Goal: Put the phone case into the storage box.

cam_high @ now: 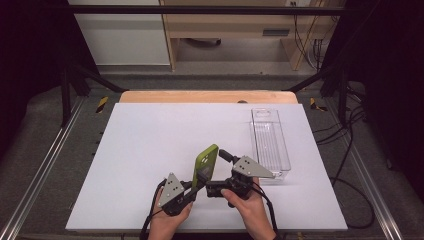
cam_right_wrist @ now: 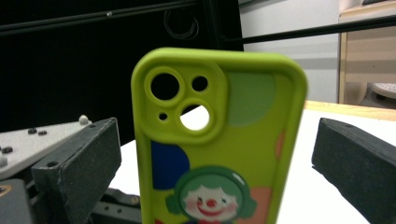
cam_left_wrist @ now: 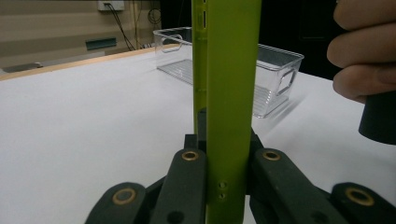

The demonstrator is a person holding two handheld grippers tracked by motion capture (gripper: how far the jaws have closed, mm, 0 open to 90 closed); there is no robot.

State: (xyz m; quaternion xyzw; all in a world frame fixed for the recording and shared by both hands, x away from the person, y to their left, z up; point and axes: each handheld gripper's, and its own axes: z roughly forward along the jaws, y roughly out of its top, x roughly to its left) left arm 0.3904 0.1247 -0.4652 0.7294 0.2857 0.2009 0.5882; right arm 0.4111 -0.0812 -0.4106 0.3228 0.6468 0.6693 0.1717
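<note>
A lime-green phone case (cam_high: pixel 206 162) stands upright over the near middle of the white table. My left gripper (cam_high: pixel 195 187) is shut on its lower end; in the left gripper view the case's thin edge (cam_left_wrist: pixel 231 93) rises between the closed jaws (cam_left_wrist: pixel 226 163). From the right, my right gripper (cam_high: pixel 220 172) faces the case's back. There the case (cam_right_wrist: pixel 219 140) shows camera holes and a clown picture. It sits between the spread jaws of the right gripper (cam_right_wrist: pixel 215 154), with a gap on each side, so that gripper is open.
A clear plastic bin (cam_high: pixel 270 145) lies lengthwise at the table's right side, also visible behind the case (cam_left_wrist: pixel 275 70). The white table top (cam_high: pixel 150 150) stretches away to the left and far side. The person's right-hand fingers (cam_left_wrist: pixel 359 46) show at the left gripper view's right edge.
</note>
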